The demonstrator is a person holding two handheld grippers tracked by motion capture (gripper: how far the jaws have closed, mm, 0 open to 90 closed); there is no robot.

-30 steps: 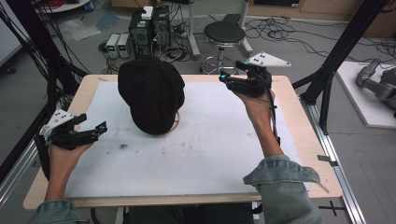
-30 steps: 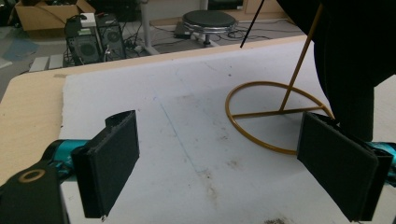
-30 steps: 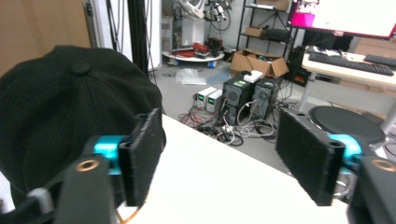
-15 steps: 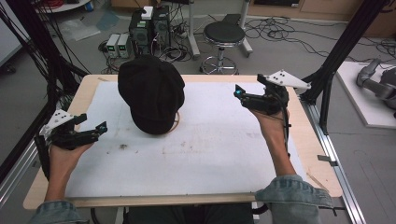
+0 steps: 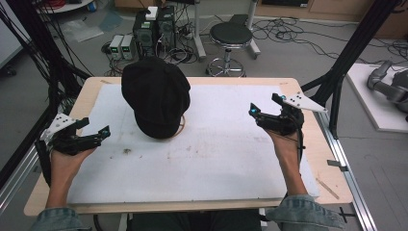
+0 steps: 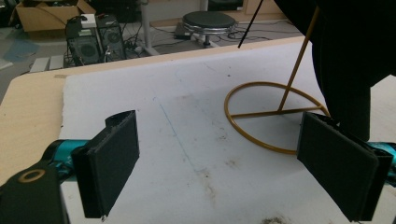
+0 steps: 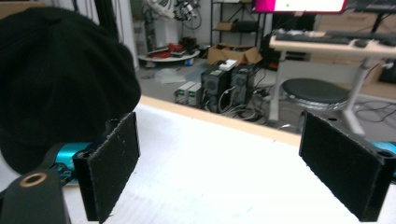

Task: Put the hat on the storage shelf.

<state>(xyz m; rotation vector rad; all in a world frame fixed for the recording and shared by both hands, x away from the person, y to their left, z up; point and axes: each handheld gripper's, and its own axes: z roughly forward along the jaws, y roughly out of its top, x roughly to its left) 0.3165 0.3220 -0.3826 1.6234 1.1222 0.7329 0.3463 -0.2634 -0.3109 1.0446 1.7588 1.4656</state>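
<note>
Black cap (image 5: 156, 96) sits on its gold wire stand (image 6: 275, 114), between both grippers. Left gripper (image 5: 91, 137) fingers spread, empty; right gripper (image 5: 264, 108) fingers spread too, empty, above the worktop (image 5: 221, 159).

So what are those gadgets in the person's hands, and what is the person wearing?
Each hand holds a black two-jaw tool: the left gripper and the right gripper. Both have flat black rectangular pads, teal parts behind them, and a grey three-cornered plate on top. The person wears blue denim sleeves, cuffs pushed up the forearms.
</note>
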